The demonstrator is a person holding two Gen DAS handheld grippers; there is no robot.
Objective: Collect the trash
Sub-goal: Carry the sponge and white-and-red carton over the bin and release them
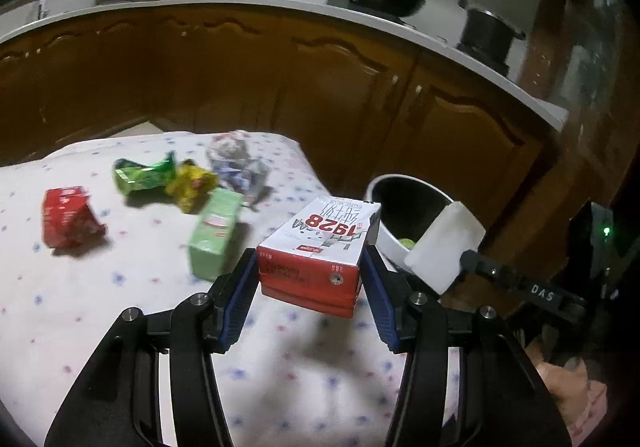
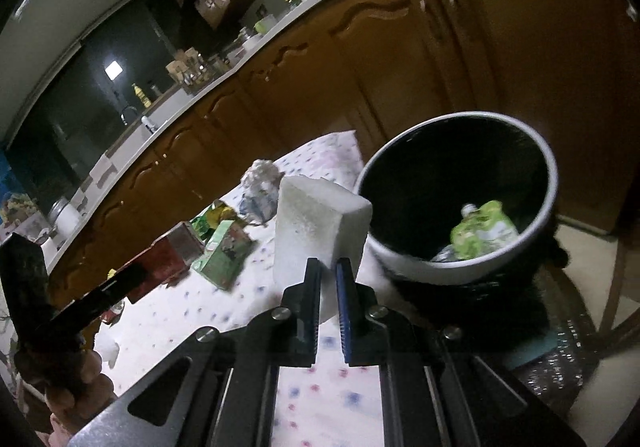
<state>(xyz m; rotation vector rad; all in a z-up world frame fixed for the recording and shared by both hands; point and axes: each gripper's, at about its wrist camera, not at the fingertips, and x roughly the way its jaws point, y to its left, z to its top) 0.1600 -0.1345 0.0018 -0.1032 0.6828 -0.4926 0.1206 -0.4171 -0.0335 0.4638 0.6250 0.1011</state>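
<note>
I have the red-and-white carton (image 1: 320, 247) grasped in my left hand-held gripper (image 1: 308, 287) at lower centre, and the white block (image 2: 320, 223) pinched in my right hand-held gripper (image 2: 329, 283). Beyond, right of centre, the bin (image 2: 536, 151) holds a green wrapper (image 2: 480, 233). I judge the job partly done: several items still lie on the tabletop (image 1: 120, 307) at centre left.

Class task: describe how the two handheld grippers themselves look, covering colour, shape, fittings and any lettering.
Both are matte black frames of angular linkage bars joined with round silver bolts. Left gripper: flat fingers lined with ribbed blue pads. Right gripper: the same blue pads and cut-out slots in the frame. In the left wrist view its black bar carries white lettering "DAS". No cables visible.
</note>
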